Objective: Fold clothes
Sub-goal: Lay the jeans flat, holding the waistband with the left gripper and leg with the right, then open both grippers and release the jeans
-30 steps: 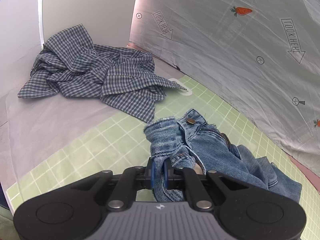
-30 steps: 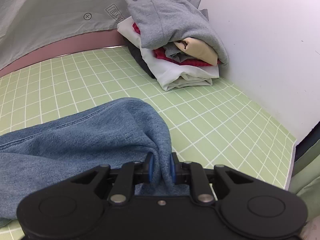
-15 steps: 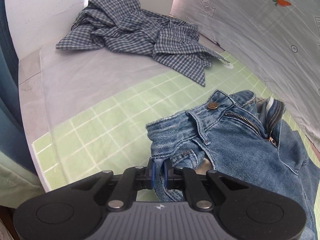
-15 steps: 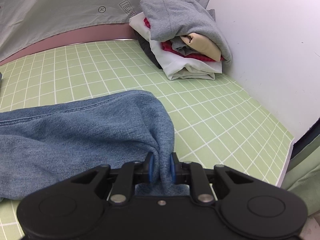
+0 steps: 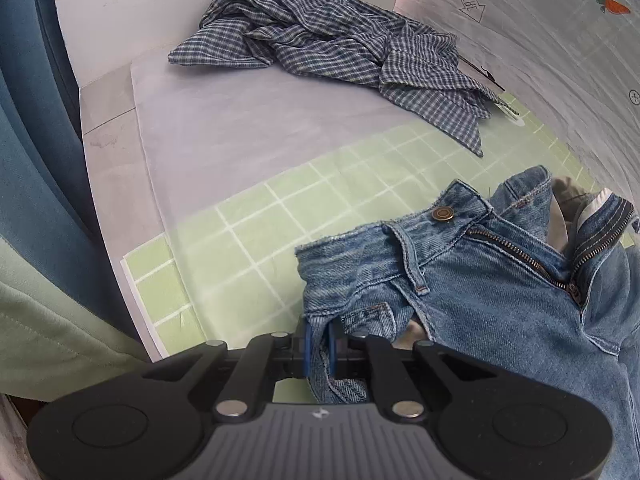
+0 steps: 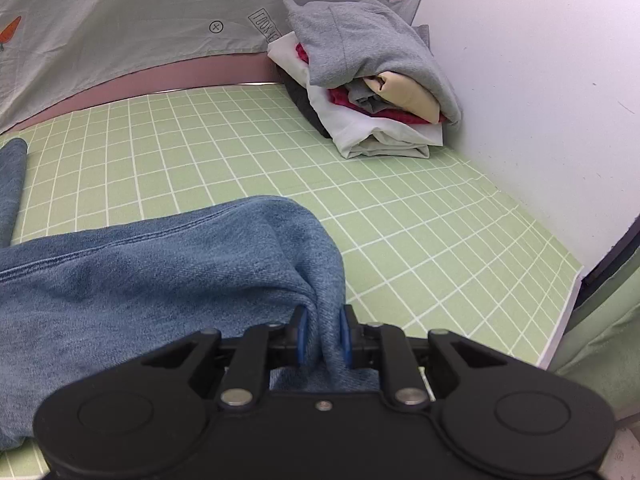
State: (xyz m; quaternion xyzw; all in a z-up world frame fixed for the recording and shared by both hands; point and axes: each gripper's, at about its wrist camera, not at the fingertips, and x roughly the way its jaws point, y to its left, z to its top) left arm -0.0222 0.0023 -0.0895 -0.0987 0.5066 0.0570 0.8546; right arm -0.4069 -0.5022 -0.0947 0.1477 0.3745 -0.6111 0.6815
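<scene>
Work surface: a light green mat with a white grid (image 6: 400, 216) covers the table; toward the left end a pale grey translucent sheet (image 5: 256, 128) lies over it and over the bare tabletop beyond.
Backdrop: a wrinkled grey cloth printed with small orange carrots (image 6: 120, 20) hangs behind the table, with a band of pink below its hem; a plain white wall (image 6: 540, 80) closes the right side.
Room edges: dark blue fabric (image 5: 36, 152) and pale green fabric hang off the left end of the table.
Blue denim jeans (image 5: 500, 292): spread on the green mat, waistband toward the left, copper button showing, fly unzipped, pale lining visible inside the opening.
Left gripper (image 5: 319, 344): low at the near edge of the mat, pointing across the table; its blue-padded jaws are closed tight on a fold of the waistband corner.
Right gripper (image 6: 323, 334): also low and level, pointing toward the back cloth; its jaws pinch a bunched fold of the jeans' leg fabric, which spreads away to the left.
Blue-and-white checked shirt (image 5: 332, 36): crumpled in a heap on the grey sheet at the far left, one tail reaching onto the green mat, well apart from the jeans.
Pile of folded clothes (image 6: 368, 80): in the far right corner against the wall, a grey garment on top, cream, red and white layers below.
Writing: "LOOK HERE" inside an arrow outline on the backdrop, plus small circled crosses.
</scene>
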